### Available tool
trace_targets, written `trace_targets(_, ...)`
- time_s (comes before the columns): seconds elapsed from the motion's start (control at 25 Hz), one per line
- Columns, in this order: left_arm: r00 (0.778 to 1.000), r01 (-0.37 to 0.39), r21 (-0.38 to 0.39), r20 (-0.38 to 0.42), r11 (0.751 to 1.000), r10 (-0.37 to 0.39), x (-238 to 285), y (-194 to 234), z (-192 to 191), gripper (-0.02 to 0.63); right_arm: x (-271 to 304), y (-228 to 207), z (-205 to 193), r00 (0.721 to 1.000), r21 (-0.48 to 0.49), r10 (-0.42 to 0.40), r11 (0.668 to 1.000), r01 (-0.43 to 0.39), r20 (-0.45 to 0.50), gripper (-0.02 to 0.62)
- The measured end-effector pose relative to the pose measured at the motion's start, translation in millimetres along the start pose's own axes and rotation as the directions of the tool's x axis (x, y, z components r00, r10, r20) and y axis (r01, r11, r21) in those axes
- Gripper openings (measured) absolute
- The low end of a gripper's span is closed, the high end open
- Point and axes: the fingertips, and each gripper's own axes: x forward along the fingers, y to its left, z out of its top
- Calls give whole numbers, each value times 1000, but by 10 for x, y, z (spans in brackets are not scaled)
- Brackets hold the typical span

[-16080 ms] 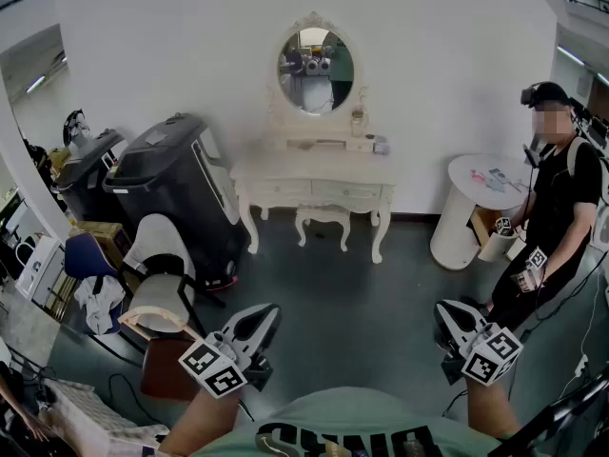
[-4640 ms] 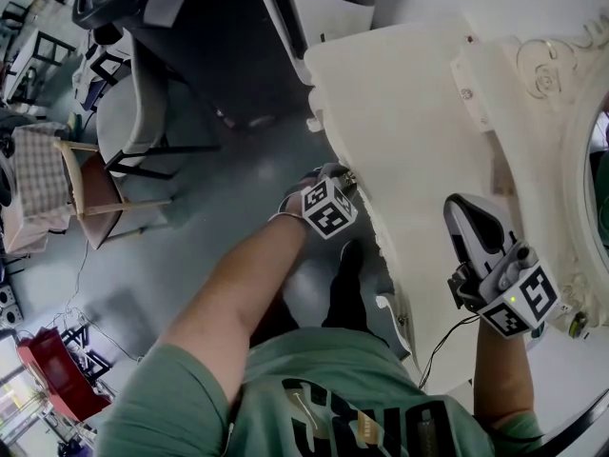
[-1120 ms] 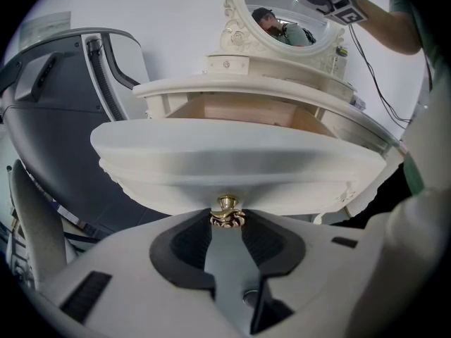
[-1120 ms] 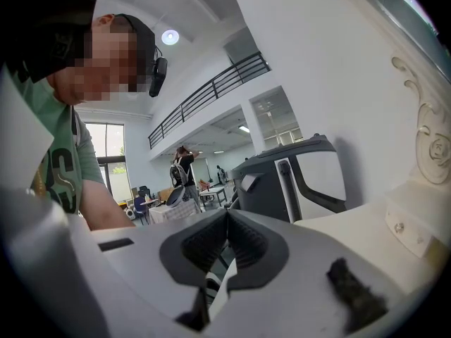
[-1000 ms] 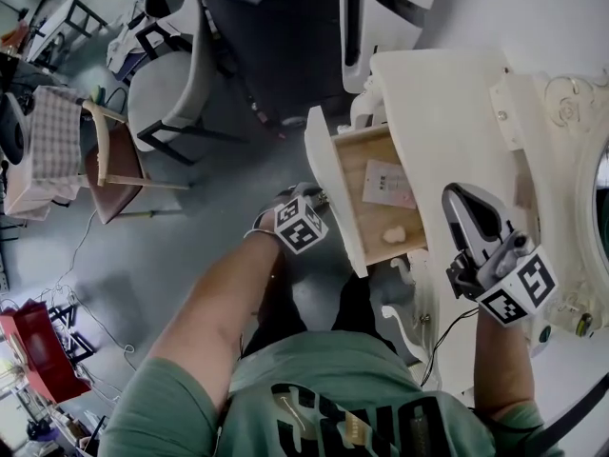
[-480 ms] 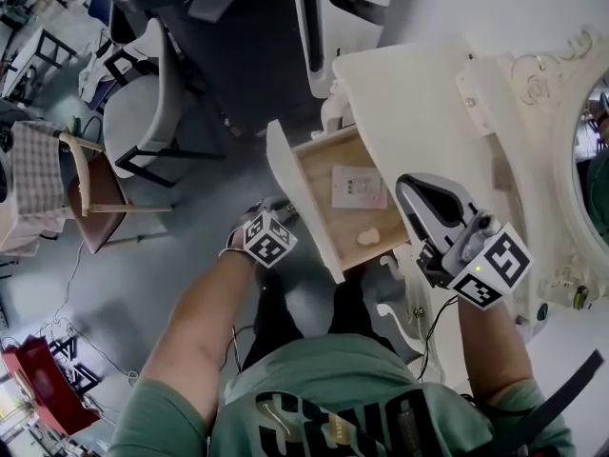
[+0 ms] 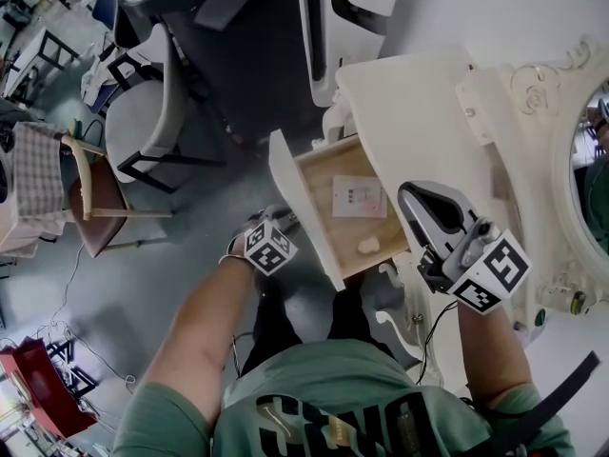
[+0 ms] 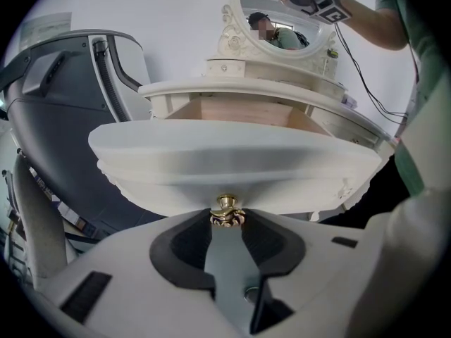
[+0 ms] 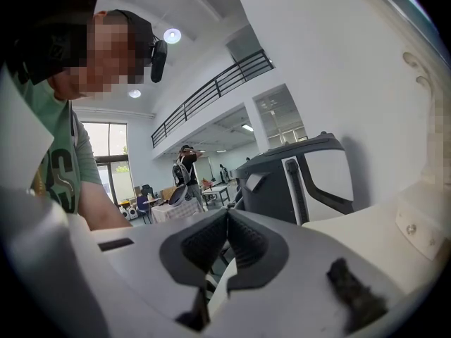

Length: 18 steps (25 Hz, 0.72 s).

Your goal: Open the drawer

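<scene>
The white dressing table [image 7: 419,112] has its left drawer [image 7: 300,212] pulled out, showing a wooden inside with a paper card [image 7: 360,198] and a small cream lump [image 7: 369,246]. My left gripper [image 7: 283,225] is at the drawer's front. In the left gripper view its dark pads press both sides of the brass knob [image 8: 227,213] under the curved white drawer front [image 8: 232,164]. My right gripper [image 7: 428,203] hovers over the table top beside the drawer; its jaws [image 9: 227,220] are shut with nothing between them.
A large dark machine [image 7: 247,27] stands beside the table's left end. A grey chair [image 7: 143,112] and a wooden chair with a checked cloth [image 7: 86,188] stand on the floor to the left. The oval mirror [image 7: 595,160] rises at the table's back.
A few seconds ago the drawer was closed with my left gripper at its knob; it now stands pulled out. Over the last second only the head view has shifted.
</scene>
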Motion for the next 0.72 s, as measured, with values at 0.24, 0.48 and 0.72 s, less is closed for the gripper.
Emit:
trace_targets(0.24,1000,3,-7,9,1000,-3,-8,15,-2,140,-91,-104,2,1000,10,-24,1000,24,4,11)
trace_targets(0.48,999,12,-67,-51,998,-16,-22,27,-54,144,-276,-280,53,998,-5,-58,998,58,7,11)
trace_targets(0.72,992,-2,-112,-125,994,-12,-259,134,-87,187,-728,-594,132,988,7,-150,989,150,41,11)
